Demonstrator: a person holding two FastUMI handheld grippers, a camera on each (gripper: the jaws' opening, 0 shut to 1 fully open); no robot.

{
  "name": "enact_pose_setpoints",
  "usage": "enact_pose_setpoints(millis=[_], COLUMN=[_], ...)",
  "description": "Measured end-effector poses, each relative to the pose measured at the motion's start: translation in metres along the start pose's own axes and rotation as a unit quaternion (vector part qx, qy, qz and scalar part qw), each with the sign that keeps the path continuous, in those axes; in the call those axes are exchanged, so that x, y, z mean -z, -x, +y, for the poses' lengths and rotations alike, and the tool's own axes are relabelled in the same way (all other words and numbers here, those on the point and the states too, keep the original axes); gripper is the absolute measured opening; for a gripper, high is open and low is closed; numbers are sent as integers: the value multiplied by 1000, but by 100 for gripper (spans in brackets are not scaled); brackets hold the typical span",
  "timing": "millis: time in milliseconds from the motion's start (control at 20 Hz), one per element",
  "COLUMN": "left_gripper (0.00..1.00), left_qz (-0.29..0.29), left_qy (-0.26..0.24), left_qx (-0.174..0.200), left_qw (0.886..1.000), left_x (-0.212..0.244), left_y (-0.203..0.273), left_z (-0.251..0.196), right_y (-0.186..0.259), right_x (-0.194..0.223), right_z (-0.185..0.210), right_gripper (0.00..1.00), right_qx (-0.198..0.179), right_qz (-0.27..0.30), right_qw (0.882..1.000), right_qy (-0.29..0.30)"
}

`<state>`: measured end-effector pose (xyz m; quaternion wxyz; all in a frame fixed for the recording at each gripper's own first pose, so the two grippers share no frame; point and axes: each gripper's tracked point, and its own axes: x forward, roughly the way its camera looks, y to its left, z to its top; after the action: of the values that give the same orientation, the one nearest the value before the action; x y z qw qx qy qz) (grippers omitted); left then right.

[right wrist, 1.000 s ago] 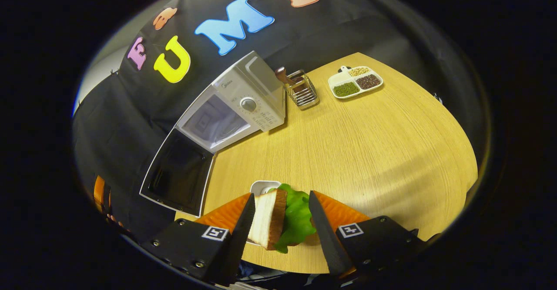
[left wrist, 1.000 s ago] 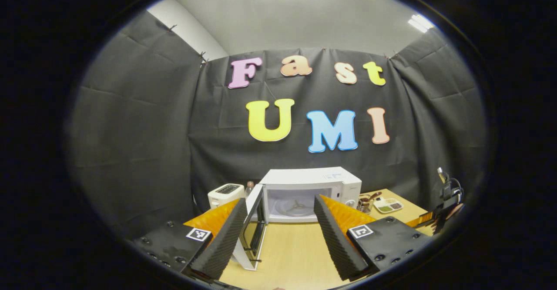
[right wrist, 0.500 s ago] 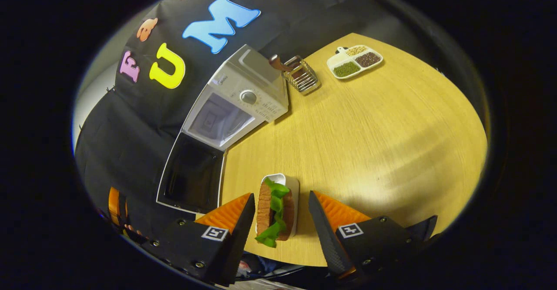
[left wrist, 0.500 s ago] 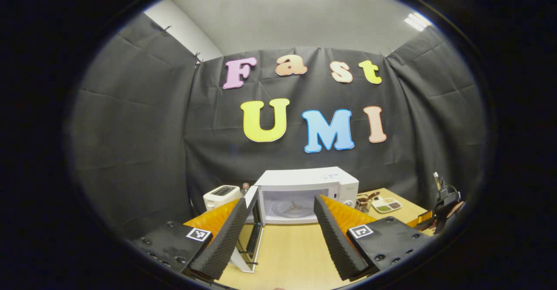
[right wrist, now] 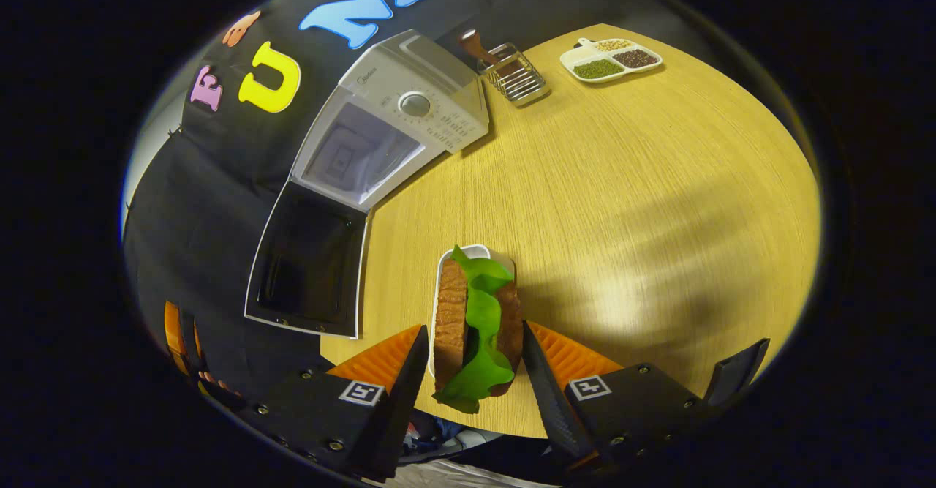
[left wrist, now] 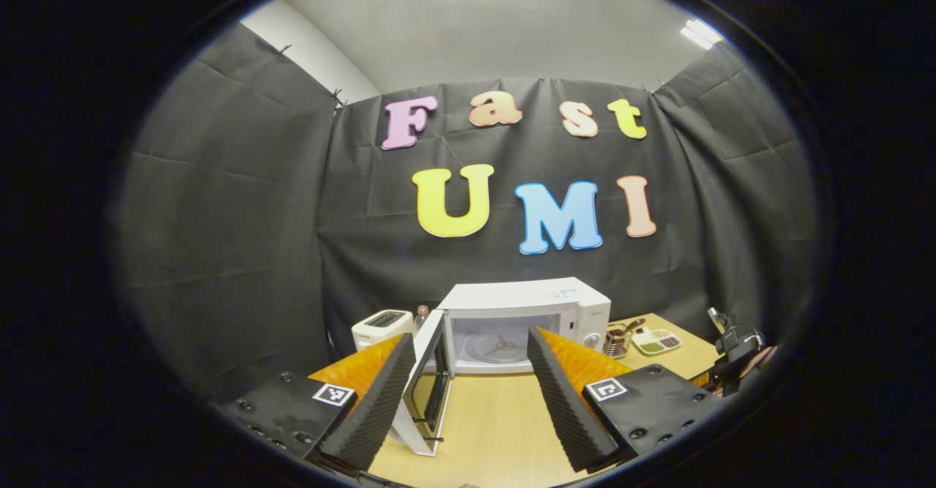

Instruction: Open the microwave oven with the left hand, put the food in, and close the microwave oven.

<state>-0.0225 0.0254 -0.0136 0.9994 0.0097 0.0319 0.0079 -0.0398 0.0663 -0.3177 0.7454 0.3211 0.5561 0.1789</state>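
Left gripper view: left tongs (left wrist: 464, 389) spread apart, empty, held level and facing the microwave oven (left wrist: 523, 323) at the back edge of the surface (left wrist: 490, 429). Its door (left wrist: 428, 385) is swung wide open toward the camera on its left hinge; the cavity is lit and bare, with the turntable hub visible on its floor. This view alone catches a white toaster (left wrist: 380, 327) and a small bottle (left wrist: 420, 314) left of the oven, against the black cloth wall. Wire rack (left wrist: 619, 342) and divided dish (left wrist: 657, 341) sit right of the oven. The other device shows at the far right edge.

Right gripper view: looks steeply down. Right tongs (right wrist: 474, 374) apart, straddling the near end of the sandwich (right wrist: 479, 320): bread slices on edge with green lettuce between. It stands in a small white tray (right wrist: 468, 254) near the front edge of the surface (right wrist: 621, 203). Cannot tell whether the fingers touch the bread; a gap seems to show on each side. Oven (right wrist: 398, 126) seen from above, with its dial and the open door's dark inner pane (right wrist: 307, 261). Divided dish (right wrist: 610, 60) with green, dark and pale fillings at the far right corner; wire rack (right wrist: 515, 74) holds a brown-handled utensil.

Writing: a small brand mark above the oven dial and markings around it, too small to read. Square black-and-white tags on both devices.
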Motion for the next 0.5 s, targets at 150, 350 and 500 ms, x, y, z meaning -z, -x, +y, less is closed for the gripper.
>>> enact_pose_setpoints(millis=[150, 350, 500], left_gripper=[99, 100, 100], left_qz=[-4, -7, -10], left_qy=[3, 8, 12], left_qx=[-16, -39, -38], left_qw=[1000, 999, 999], left_x=[-2, 0, -4], left_y=[7, 15, 19], left_z=[3, 6, 3], right_y=[-4, 3, 16], right_x=[7, 11, 1], right_z=[8, 15, 31], right_gripper=[50, 34, 27], right_qx=[-5, -7, -22], right_qz=[17, 31, 11], right_qw=[1000, 999, 998], right_qy=[-5, 30, 51])
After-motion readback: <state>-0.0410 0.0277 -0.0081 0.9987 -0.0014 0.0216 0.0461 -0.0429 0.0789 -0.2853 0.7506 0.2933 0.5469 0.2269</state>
